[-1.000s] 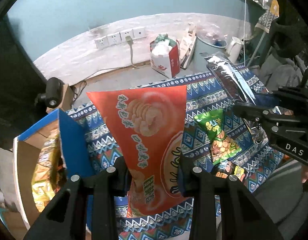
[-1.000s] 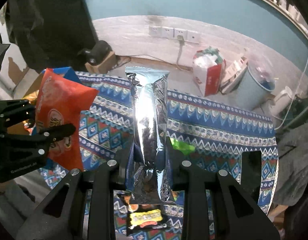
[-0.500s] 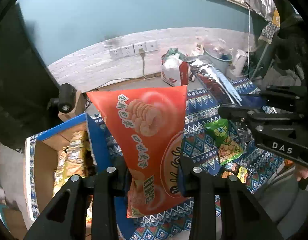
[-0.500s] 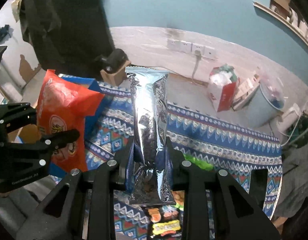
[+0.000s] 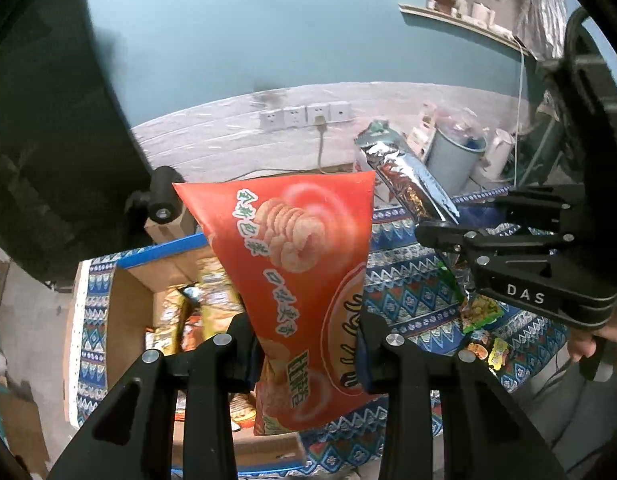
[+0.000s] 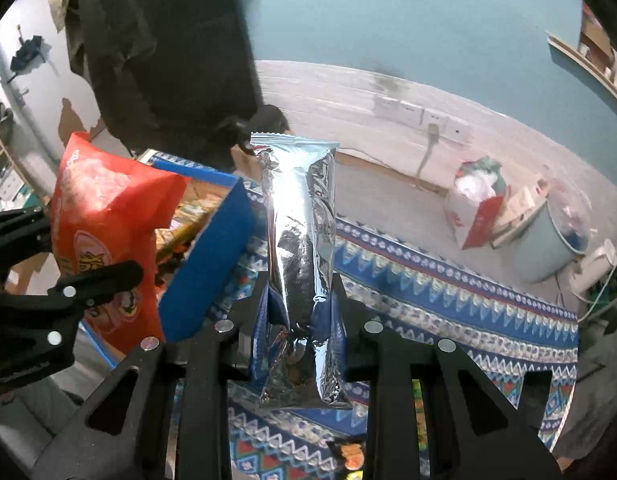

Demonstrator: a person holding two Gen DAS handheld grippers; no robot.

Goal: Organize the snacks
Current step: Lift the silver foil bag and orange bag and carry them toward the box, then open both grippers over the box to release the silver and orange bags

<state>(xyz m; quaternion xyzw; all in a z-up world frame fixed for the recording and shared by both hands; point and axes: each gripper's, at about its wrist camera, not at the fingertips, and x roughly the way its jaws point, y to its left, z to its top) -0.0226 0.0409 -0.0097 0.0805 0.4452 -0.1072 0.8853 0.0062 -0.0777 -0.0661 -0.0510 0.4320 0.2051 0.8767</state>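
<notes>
Clamping an orange bag (image 5: 296, 280), the left claw (image 5: 304, 344) hangs above the box (image 5: 124, 312); the right claw (image 6: 300, 320) grips a silver pack (image 6: 300, 248).

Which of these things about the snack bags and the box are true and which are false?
1. The left hand-held gripper holds an orange-red snack bag. True.
2. The right hand-held gripper holds a green bag. False: it holds a shiny silver packet.
3. The cardboard box with the blue edge has snacks in it. True.
4. The silver packet lies flat on the patterned cloth. False: it is held upright above the cloth.
5. A green snack bag lies on the cloth. True.
6. The wall sockets have nothing plugged in. False: one cord is plugged in.
</notes>
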